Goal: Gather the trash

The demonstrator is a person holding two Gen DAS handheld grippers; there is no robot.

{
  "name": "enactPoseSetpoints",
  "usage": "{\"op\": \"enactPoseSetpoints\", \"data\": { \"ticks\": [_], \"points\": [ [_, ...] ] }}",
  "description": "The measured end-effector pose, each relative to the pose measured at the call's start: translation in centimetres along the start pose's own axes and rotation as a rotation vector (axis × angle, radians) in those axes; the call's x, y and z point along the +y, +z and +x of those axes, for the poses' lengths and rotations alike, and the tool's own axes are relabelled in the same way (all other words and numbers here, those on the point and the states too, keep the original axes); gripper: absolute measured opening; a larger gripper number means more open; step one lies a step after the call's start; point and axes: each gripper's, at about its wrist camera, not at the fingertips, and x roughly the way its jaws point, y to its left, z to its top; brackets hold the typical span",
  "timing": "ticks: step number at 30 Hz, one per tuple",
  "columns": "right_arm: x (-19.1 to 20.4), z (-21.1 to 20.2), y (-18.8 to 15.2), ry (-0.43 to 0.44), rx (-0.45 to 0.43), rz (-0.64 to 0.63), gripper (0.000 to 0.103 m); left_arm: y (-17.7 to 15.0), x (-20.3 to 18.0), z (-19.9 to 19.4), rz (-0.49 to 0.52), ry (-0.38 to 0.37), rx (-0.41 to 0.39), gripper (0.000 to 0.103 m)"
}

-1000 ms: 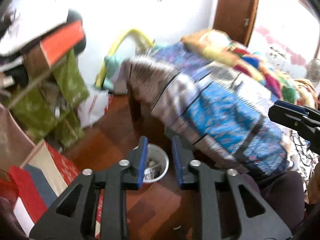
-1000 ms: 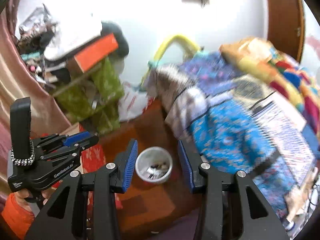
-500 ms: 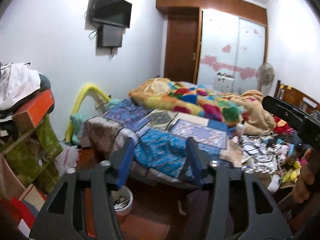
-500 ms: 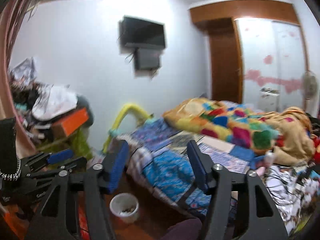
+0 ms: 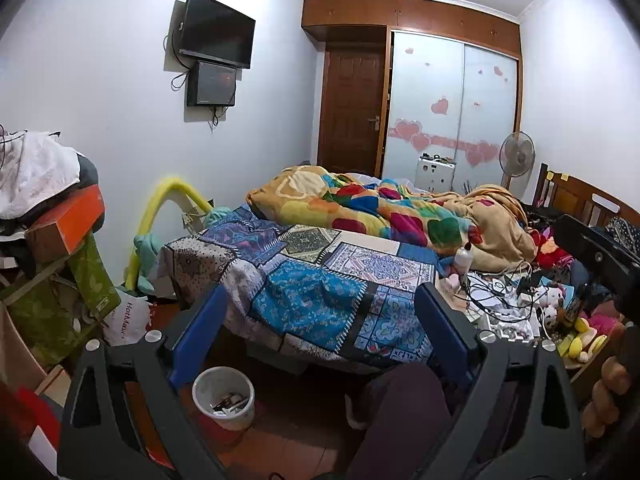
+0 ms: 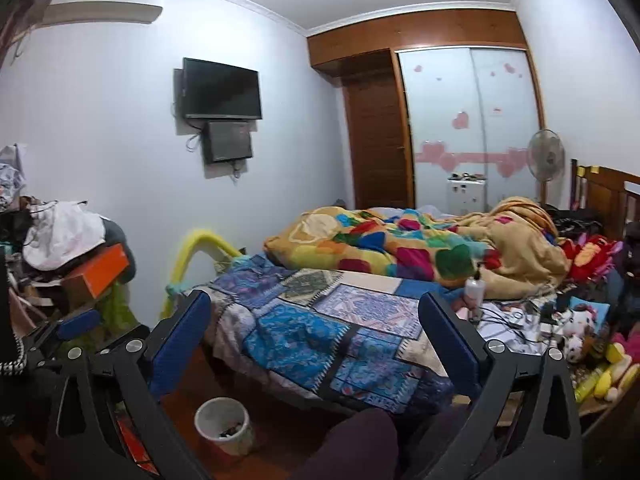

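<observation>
A white trash bucket [image 5: 224, 398] with scraps inside stands on the wood floor by the bed's near corner; it also shows in the right wrist view [image 6: 225, 426]. My left gripper [image 5: 320, 328] is open and empty, raised above the floor and facing the bed. My right gripper [image 6: 316, 338] is open and empty, also facing the bed. Loose clutter of cables, papers and small items [image 5: 504, 296] lies on the bed's right side, also in the right wrist view [image 6: 524, 320]. A white bottle [image 6: 474, 290] stands there.
A bed with a patchwork cover [image 5: 320, 280] and a colourful blanket [image 5: 384, 208] fills the middle. Piled boxes and bags [image 5: 52, 248] stand at left. Plush toys [image 6: 600, 364] lie at right. A knee in dark trousers [image 5: 400, 404] is below.
Both grippers have tilted up from looking down at the bucket and floor to looking across the bed and room. Both jaws have opened wider.
</observation>
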Motion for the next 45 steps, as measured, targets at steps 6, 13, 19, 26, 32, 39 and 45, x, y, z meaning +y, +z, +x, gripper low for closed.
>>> {"op": "enactPoseSetpoints", "data": {
  "ticks": [6,13,19,26,32,39,45],
  "points": [
    [-0.3,-0.3,-0.7,-0.017,0.038,0.002,0.103,-0.9,0.0,-0.4,0.0,-0.003,0.008,0.097],
    [0.0,-0.9,-1.1,-0.03,0.043,-0.035,0.103,-1.5,0.4,-0.1,-0.022,-0.009,0.024,0.097],
    [0.4,-1.1,-1.1,-0.028,0.043,-0.055,0.103,-1.6,0.4,-0.1,-0.022,-0.002,0.028,0.097],
    [0.5,-1.3,-0.9,-0.021,0.042,-0.068,0.103,-1.5,0.5,-0.3,-0.023,0.002,0.024,0.097],
    [0.6,-1.5,-0.8,-0.017,0.039,-0.077,0.103,-1.5,0.2,-0.3,-0.016,0.01,0.02,0.097],
    [0.8,-1.5,-0.7,-0.009,0.04,-0.087,0.103,-1.4,0.0,-0.5,-0.017,0.016,0.011,0.097],
    [0.9,-1.5,-0.6,-0.006,0.039,-0.091,0.103,-1.5,0.1,-0.6,-0.015,0.02,0.01,0.097]
  ]
}}
